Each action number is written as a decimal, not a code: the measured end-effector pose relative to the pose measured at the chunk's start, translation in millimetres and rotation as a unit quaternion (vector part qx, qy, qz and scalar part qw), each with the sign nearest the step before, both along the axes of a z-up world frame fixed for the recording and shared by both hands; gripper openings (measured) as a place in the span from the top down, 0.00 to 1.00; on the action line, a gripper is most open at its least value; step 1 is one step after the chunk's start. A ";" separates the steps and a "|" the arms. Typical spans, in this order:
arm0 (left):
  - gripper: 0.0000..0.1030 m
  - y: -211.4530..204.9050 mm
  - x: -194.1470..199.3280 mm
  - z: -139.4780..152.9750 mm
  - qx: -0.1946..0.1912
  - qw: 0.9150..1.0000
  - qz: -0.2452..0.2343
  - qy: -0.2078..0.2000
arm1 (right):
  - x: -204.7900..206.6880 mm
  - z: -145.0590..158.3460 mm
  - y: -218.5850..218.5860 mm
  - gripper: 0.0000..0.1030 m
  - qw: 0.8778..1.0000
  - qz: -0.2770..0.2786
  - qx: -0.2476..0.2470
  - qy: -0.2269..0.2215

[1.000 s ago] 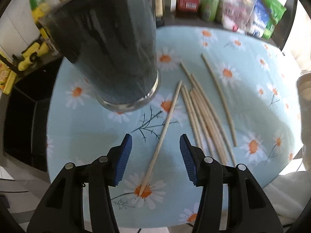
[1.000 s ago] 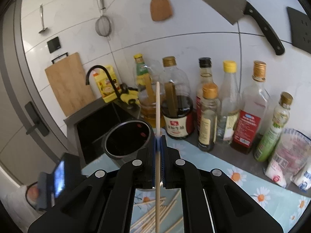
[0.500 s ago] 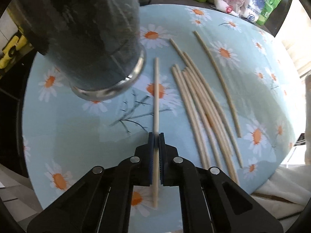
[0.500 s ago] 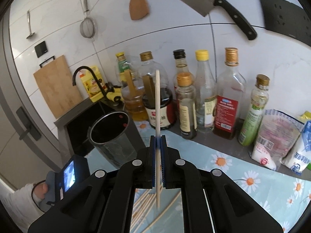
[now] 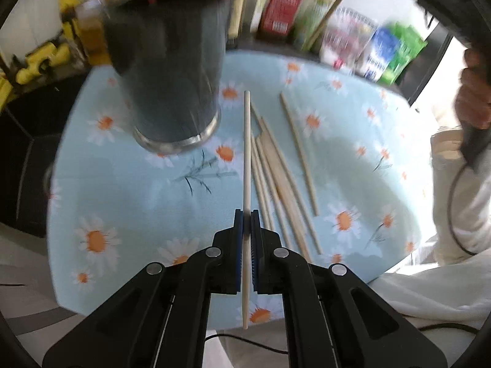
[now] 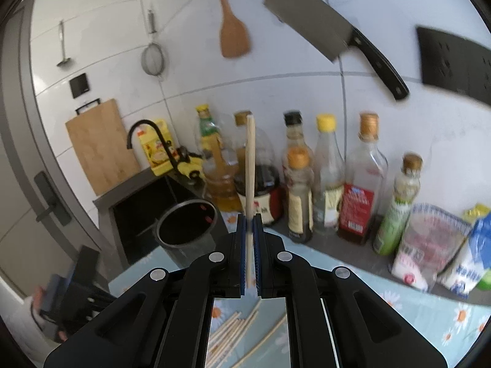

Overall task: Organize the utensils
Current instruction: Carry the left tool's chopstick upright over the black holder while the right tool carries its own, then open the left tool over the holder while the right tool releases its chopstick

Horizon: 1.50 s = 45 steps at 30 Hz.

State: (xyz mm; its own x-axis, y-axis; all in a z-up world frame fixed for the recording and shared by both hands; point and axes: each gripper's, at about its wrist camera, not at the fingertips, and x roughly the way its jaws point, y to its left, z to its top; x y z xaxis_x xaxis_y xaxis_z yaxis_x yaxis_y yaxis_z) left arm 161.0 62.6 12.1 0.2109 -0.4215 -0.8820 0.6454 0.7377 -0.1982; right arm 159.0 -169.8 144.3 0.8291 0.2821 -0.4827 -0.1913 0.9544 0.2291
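My left gripper [image 5: 246, 214] is shut on a wooden chopstick [image 5: 246, 153] and holds it above the daisy-print table [image 5: 122, 190]. Several loose chopsticks [image 5: 282, 184] lie on the table just right of it. A dark metal utensil cup [image 5: 165, 70] stands at the back left. My right gripper [image 6: 249, 224] is shut on another chopstick [image 6: 250, 165], which stands upright in the air. The cup [image 6: 185, 230] is below and left of it. That chopstick also shows at the top right of the left wrist view [image 5: 334, 9].
Several sauce and oil bottles [image 6: 328, 178] and food bags [image 6: 429, 245] line the back wall. A black sink [image 6: 138, 211] with a faucet lies left of the cup. A cleaver [image 6: 331, 36], spatula and strainer hang on the wall.
My left gripper closed on a chopstick on the table and has lifted it. My right gripper has shifted a little, still holding its chopstick upright.
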 end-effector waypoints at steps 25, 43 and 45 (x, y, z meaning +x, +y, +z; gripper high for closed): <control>0.95 43.6 90.6 144.6 -0.258 0.922 0.104 -0.271 | 63.4 36.3 67.3 0.95 0.998 0.060 -0.009 -0.035; 0.18 52.8 111.4 103.9 -0.277 0.903 0.135 -0.299 | 68.5 9.9 62.3 0.29 0.999 0.024 -0.037 -0.024; 0.12 58.0 101.5 109.1 -0.261 0.903 0.140 -0.312 | 59.3 15.0 59.9 0.16 0.998 0.015 -0.047 -0.039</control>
State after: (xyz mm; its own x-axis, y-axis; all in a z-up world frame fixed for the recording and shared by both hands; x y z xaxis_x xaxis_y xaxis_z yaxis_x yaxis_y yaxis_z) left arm 262.4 120.6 121.2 0.7602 -0.5993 -0.2509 0.5551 0.7998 -0.2286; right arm 218.3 -109.9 159.3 0.8568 0.2637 -0.4431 -0.2333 0.9646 0.1229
